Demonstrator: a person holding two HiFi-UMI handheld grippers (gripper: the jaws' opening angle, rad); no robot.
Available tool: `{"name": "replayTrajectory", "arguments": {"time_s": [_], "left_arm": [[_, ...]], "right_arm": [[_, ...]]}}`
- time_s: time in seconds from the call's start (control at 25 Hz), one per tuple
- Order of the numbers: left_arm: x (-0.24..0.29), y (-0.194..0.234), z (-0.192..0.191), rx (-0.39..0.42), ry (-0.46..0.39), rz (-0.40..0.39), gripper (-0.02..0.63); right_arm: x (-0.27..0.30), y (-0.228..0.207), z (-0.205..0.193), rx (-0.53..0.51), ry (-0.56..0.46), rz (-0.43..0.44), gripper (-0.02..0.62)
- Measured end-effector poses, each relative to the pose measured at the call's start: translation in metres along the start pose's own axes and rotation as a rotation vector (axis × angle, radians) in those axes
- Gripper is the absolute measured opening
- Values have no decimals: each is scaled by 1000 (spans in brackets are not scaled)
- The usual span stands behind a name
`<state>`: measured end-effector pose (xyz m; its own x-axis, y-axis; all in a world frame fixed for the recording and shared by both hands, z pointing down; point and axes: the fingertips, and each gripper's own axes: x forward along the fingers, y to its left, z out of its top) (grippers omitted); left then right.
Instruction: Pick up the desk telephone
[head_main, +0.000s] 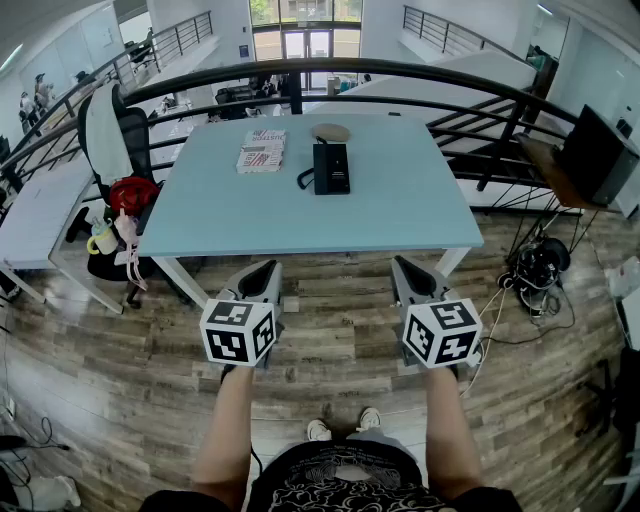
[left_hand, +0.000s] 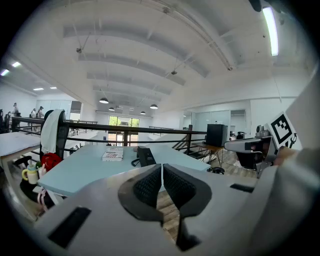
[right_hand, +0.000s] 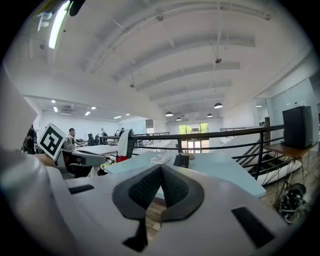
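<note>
Facing one desk telephone (head_main: 331, 167), one table (head_main: 400, 215): left tool (head_main: 268, 270), right tool (head_main: 403, 265), both closed.

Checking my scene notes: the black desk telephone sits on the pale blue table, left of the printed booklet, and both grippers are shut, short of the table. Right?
Not quite. In the head view the desk telephone sits right of the booklet, not left. The rest holds.
</note>
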<state>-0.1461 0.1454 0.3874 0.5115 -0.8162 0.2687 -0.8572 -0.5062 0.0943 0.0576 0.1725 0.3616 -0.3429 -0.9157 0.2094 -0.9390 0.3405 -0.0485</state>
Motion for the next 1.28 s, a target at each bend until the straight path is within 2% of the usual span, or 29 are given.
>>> {"name": "replayTrajectory", "arguments": {"time_s": [0.32, 0.68, 1.16, 1.28], "left_arm": [[5, 4, 1, -4, -4, -17, 17], [37, 4, 6, -2, -6, -41, 17], [130, 33, 28, -29, -28, -4, 20], [158, 39, 33, -41, -25, 3, 22]], "right_arm": [[7, 4, -2, -4, 3, -4, 3], [31, -8, -3, -5, 8, 10, 3], [123, -68, 2, -1, 28, 56, 5], [148, -86, 4, 6, 37, 65, 28]]}}
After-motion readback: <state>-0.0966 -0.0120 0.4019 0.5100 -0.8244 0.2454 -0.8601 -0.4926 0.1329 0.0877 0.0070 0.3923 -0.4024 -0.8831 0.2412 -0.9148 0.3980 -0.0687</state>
